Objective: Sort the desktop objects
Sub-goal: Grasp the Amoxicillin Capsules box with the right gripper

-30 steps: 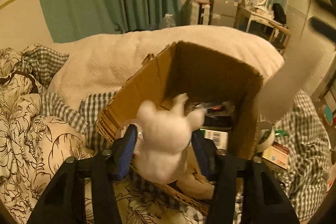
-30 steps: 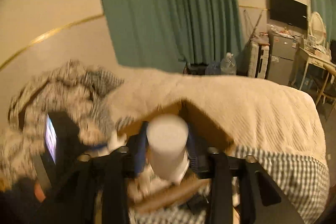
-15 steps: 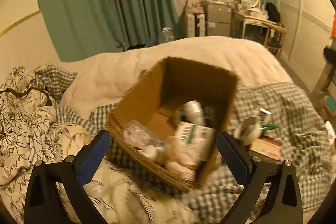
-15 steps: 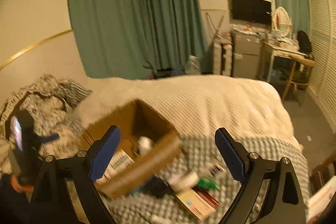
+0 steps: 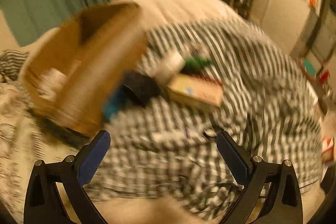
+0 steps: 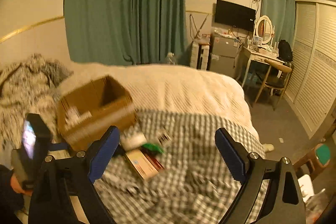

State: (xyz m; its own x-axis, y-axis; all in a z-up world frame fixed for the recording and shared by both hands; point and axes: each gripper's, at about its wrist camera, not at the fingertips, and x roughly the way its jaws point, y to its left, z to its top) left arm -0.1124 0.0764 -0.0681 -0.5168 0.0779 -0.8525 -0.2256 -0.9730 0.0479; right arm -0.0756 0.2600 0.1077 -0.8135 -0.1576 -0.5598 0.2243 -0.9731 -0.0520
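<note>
1. The left gripper (image 5: 162,157) has its jaws spread wide with nothing between them; it hangs over the checked sheet (image 5: 241,68), and its view is heavily blurred.
2. The right gripper (image 6: 167,153) is also open and empty, its blue pads (image 6: 229,153) framing the same sheet.
3. The box (image 6: 94,106), an open brown carton, sits on the bed to the left of both grippers, at the edge where the checked sheet meets the cream blanket (image 6: 180,87).
4. Inside the box, pale items (image 5: 52,79) lie near the close wall (too blurred to name); the far part of the interior is in shadow.
5. Outside the box, just beside its right wall, loose things lie on the sheet: a black lump (image 5: 140,87), a white cylinder (image 5: 170,65), something green (image 6: 153,147) and a flat carton (image 5: 196,91).
6. The flat carton lies near the white cylinder; whether they touch cannot be told.
7. At the right view's far left, a hand (image 6: 15,184) holds the other gripper's handle.
</note>
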